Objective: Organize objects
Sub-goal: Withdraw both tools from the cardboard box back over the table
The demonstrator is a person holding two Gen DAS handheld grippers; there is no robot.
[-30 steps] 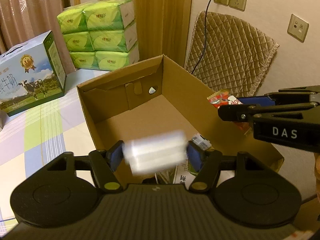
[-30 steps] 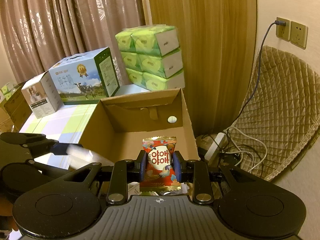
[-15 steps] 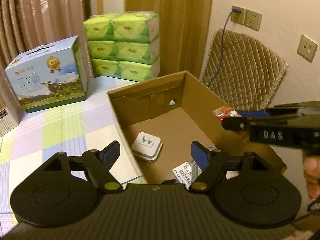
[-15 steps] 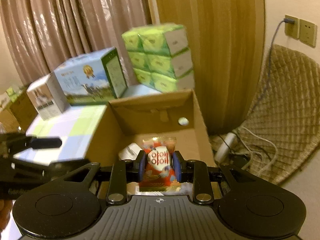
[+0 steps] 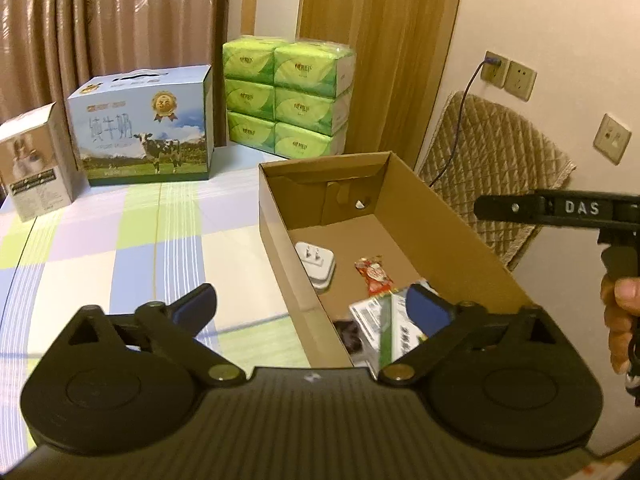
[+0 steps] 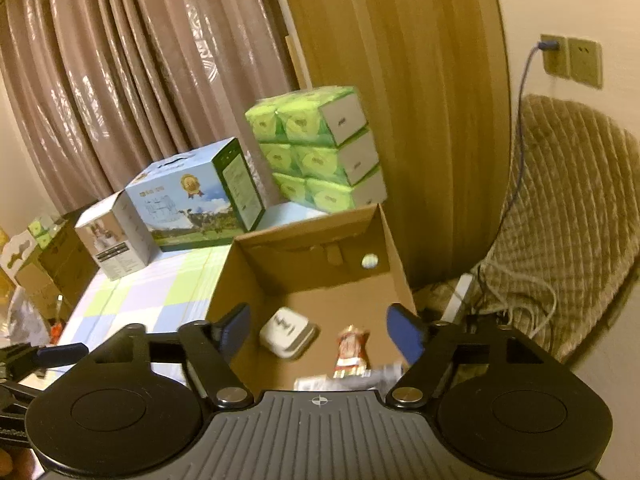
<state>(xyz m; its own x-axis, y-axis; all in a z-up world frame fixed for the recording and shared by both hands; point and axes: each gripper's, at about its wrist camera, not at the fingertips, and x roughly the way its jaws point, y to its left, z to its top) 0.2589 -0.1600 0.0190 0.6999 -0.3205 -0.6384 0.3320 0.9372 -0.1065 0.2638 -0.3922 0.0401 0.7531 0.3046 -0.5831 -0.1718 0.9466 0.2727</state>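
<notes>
Both of your tongs are opening with nothing between their pads. Ahead of your right tongs (image 6: 320, 334), inside the cardboard box (image 6: 394, 256), the white plug (image 6: 286, 332) and red snack packet (image 6: 352, 350) lie side by side. Your left tongs (image 5: 312, 310) straddle the box's left wall.

Brown pleated curtains (image 6: 120, 92) hang beside a wooden panel (image 5: 380, 52); the cream wall (image 5: 540, 32) carries 3 beige sockets (image 5: 508, 76) (1 plugged in) above a quilted tan cushion (image 5: 496, 168).
</notes>
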